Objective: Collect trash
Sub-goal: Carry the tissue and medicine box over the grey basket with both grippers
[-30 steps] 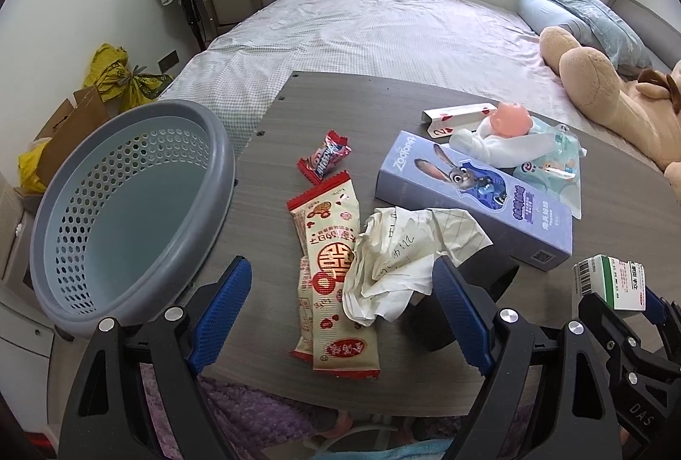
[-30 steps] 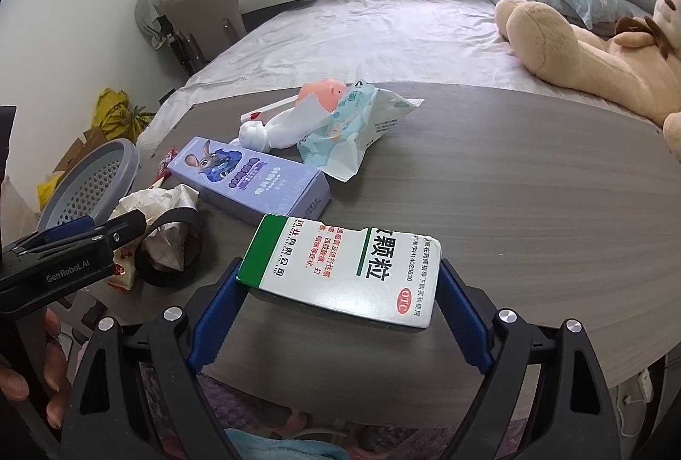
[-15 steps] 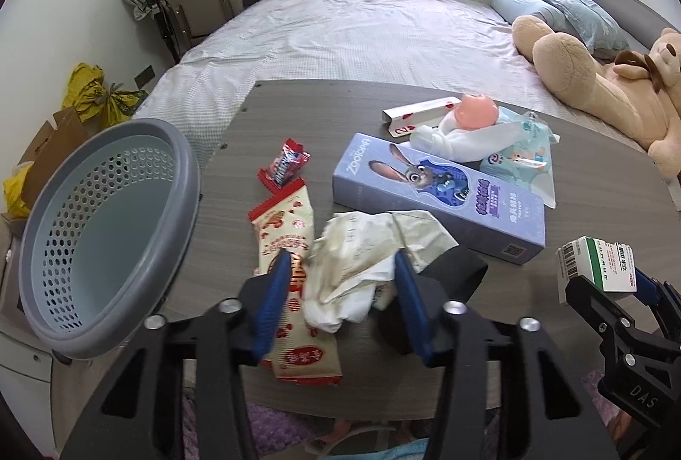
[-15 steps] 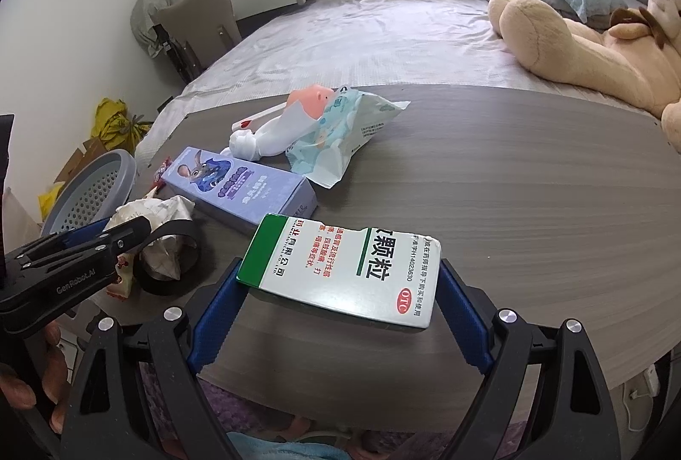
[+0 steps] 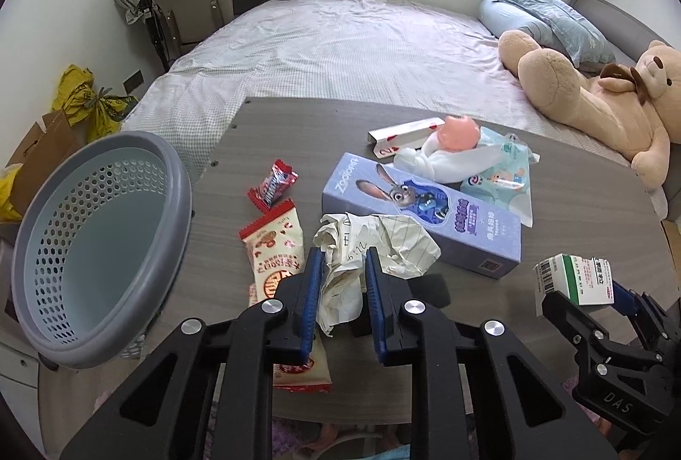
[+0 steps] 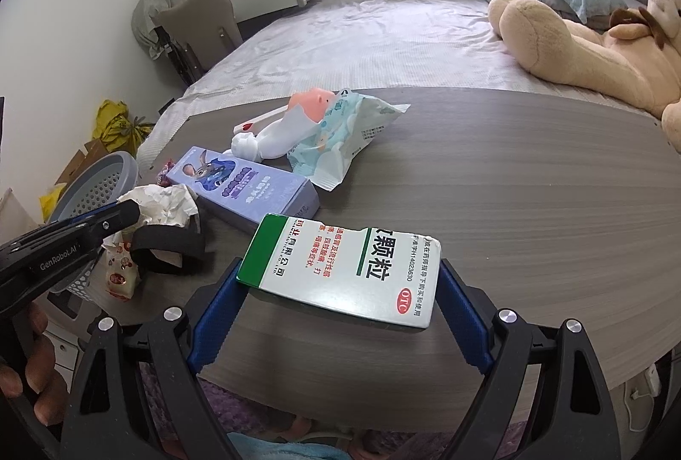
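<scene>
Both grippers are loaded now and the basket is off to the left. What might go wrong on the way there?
1. The left gripper pinches only one end of the crumpled paper; the loose part may snag the snack wrapper beside it.
2. The medicine box spans the right gripper fully; it may slip if tilted.
3. The basket overhangs the table edge; a bump could tip it.

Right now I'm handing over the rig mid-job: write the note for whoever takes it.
Left gripper: fingers shut on the crumpled paper, paper still on the table.
Right gripper: holding the green-and-white medicine box across its width, above the table.
Basket: at the table's left edge; no trash visible inside.
Done: two pieces gripped.
Left: drop both in the basket, then the red snack packet, candy wrapper and whatever else counts as trash.
</scene>
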`<control>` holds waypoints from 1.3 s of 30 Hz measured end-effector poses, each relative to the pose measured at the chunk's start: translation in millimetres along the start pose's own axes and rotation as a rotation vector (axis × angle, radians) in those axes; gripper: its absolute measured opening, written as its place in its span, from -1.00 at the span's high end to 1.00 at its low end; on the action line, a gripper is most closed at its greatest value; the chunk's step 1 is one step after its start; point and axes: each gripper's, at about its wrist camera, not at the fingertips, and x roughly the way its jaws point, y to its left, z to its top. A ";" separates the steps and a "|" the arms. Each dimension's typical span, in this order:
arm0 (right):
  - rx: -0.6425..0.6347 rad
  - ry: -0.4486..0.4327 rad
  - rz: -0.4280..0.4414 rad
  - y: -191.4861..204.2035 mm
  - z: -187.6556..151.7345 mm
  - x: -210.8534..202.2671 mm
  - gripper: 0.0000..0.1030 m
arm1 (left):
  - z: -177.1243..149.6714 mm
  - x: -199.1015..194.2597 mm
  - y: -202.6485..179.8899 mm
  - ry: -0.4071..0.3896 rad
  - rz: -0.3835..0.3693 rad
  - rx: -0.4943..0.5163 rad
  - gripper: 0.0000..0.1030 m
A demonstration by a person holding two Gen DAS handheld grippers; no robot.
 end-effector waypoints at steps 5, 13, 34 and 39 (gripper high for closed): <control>-0.005 -0.006 0.003 2.3 2.6 -2.1 -0.64 | 4.9 -14.5 5.0 -0.045 0.020 -0.008 0.61; -0.022 -0.010 -0.002 9.2 4.5 -3.3 -0.64 | 10.1 -33.5 6.7 -0.171 0.155 0.015 0.63; -0.037 0.000 -0.015 15.3 4.5 -0.2 -0.64 | 11.6 -30.5 4.9 -0.226 0.212 0.086 0.63; -0.039 0.005 -0.013 16.8 4.7 2.0 -0.64 | 7.8 -38.8 0.7 -0.262 0.217 0.125 0.63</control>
